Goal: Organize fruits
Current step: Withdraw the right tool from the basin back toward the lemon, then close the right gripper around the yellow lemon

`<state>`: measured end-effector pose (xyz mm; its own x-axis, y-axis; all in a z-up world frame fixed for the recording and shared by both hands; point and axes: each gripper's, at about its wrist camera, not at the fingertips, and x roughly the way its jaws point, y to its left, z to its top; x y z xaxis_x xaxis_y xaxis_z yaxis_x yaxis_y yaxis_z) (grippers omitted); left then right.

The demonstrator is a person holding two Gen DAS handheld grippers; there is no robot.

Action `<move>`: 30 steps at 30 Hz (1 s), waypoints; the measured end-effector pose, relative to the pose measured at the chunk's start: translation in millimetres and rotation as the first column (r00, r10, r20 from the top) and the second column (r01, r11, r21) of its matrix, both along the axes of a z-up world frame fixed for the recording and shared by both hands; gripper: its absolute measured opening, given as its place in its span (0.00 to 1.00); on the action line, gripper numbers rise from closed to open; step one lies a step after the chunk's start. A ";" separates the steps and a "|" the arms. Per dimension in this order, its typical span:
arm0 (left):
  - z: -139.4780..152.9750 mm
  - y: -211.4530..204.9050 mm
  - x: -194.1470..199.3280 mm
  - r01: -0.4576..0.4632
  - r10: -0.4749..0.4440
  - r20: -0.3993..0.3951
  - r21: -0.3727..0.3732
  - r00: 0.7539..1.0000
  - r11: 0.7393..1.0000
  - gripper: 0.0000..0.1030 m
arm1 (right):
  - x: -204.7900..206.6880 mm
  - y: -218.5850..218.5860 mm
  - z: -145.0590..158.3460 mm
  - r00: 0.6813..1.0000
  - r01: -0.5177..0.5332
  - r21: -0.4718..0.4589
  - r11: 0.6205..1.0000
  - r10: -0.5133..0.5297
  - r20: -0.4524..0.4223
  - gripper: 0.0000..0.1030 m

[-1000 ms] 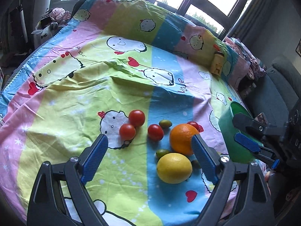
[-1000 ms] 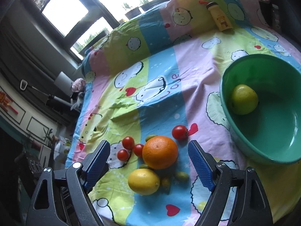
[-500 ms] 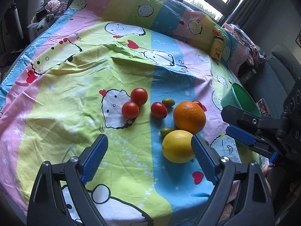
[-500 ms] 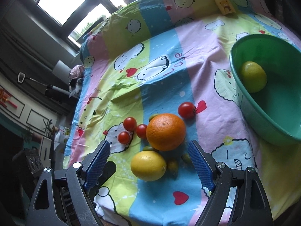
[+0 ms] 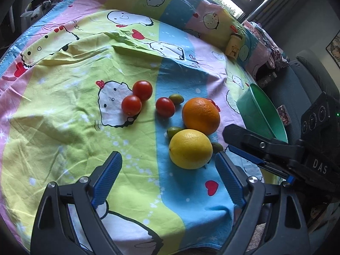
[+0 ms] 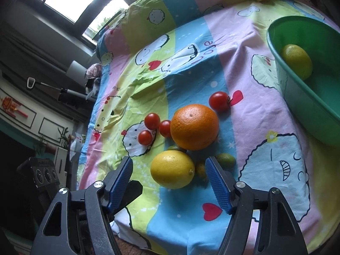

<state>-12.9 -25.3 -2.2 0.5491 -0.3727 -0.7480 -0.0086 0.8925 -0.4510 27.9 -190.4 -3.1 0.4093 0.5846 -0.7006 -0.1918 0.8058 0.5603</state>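
A yellow lemon (image 6: 172,169) lies on the cartoon bedsheet, with an orange (image 6: 194,126) just behind it. My right gripper (image 6: 169,163) straddles the lemon; its jaws are closing, and a gap still shows on each side of the fruit. My left gripper (image 5: 167,157) stands open over the sheet, the lemon (image 5: 190,148) just ahead of its right finger. Three cherry tomatoes (image 5: 142,90) sit left of the orange (image 5: 201,115), and a fourth (image 6: 219,101) to its right. Small green fruits (image 6: 225,159) lie around the lemon. The green bowl (image 6: 297,97) holds another lemon (image 6: 296,60).
A yellow bottle (image 5: 233,46) lies at the sheet's far right edge. The bowl (image 5: 261,114) sits near the sheet's right edge, beside a dark chair (image 5: 301,80). The sheet's near edge drops off just under both grippers. Windows stand behind.
Both grippers have dipped and come closer to the fruit. The right jaws have narrowed around the lemon. The left jaws stay wide.
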 end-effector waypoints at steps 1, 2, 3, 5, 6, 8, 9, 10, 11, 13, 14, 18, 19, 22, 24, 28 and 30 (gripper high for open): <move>-0.5 -1.9 0.2 0.006 -0.006 0.002 -0.002 1.000 1.000 0.86 | 1.0 2.1 -2.3 1.000 -0.008 0.004 1.000 0.008 -0.005 0.69; -1.1 -3.7 1.3 0.012 -0.012 0.003 -0.009 1.000 1.000 0.86 | 1.9 3.6 -4.4 1.000 -0.009 0.008 1.000 0.009 -0.009 0.68; -1.8 -5.8 1.9 0.022 -0.022 0.004 -0.016 1.000 1.000 0.85 | 2.7 5.2 -6.0 1.000 -0.008 0.011 1.000 0.009 -0.010 0.68; -2.7 -10.0 2.0 0.039 -0.039 0.001 -0.014 0.999 0.999 0.84 | 4.1 9.0 -8.7 1.000 -0.013 0.000 1.000 0.013 -0.012 0.68; -2.9 -11.8 2.0 0.044 -0.043 0.003 -0.009 0.999 0.999 0.84 | 4.2 10.9 -9.5 1.000 -0.012 -0.011 1.000 0.012 -0.007 0.68; -3.8 -14.5 2.9 0.046 -0.046 0.006 -0.003 0.999 0.999 0.83 | 4.7 13.4 -11.1 1.000 -0.011 -0.027 1.000 0.011 -0.004 0.68; -4.3 -15.4 3.3 0.047 -0.047 0.005 -0.002 0.999 0.999 0.83 | 5.3 14.9 -12.4 1.000 -0.015 -0.027 1.000 0.015 -0.007 0.68; -4.9 -15.9 3.6 0.048 -0.048 0.004 -0.003 0.999 0.999 0.82 | 5.9 15.0 -13.9 1.000 -0.021 -0.024 0.999 0.021 -0.011 0.68; -5.5 -16.8 4.0 0.050 -0.050 0.004 -0.003 0.999 0.999 0.81 | 6.2 16.1 -14.9 1.000 -0.027 -0.021 0.999 0.026 -0.013 0.68; -6.4 -18.1 4.8 0.054 -0.054 0.005 -0.003 0.999 0.999 0.81 | 7.2 17.8 -16.0 0.999 -0.030 -0.024 0.999 0.030 -0.013 0.68; -7.0 -18.5 5.3 0.056 -0.056 0.005 -0.004 0.998 0.998 0.80 | 7.5 18.0 -16.2 1.000 -0.029 -0.028 0.999 0.029 -0.013 0.68; -10.1 -20.8 7.8 0.059 -0.059 0.002 -0.016 0.998 0.998 0.77 | 9.3 18.1 -19.1 0.999 -0.027 -0.036 0.999 0.026 -0.021 0.64; -10.6 -21.1 8.1 0.059 -0.059 0.001 -0.013 0.998 0.998 0.76 | 9.8 18.0 -20.0 0.999 -0.026 -0.042 0.999 0.025 -0.024 0.63; -11.4 -22.3 8.8 0.066 -0.066 0.007 -0.019 0.998 0.998 0.72 | 11.7 18.1 -23.1 0.999 -0.028 -0.041 0.999 0.026 -0.034 0.62; -12.2 -22.5 9.4 0.070 -0.070 0.011 -0.035 0.997 0.997 0.70 | 12.5 17.1 -23.6 0.999 -0.029 -0.031 0.999 0.028 -0.037 0.62; -12.9 -23.5 9.7 0.078 -0.078 0.016 -0.052 0.997 0.996 0.66 | 13.3 16.6 -24.2 0.999 -0.031 -0.025 0.999 0.030 -0.038 0.62; -12.7 -24.2 9.1 0.084 -0.083 0.019 -0.057 0.996 0.995 0.64 | 13.6 16.3 -24.5 0.999 -0.035 -0.019 0.999 0.034 -0.040 0.62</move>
<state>-3.7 -49.5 -14.8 0.5264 -0.4600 -0.7151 0.0732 0.8624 -0.5009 41.5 -174.1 -27.6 0.3606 0.5839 -0.7274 -0.1974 0.8099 0.5523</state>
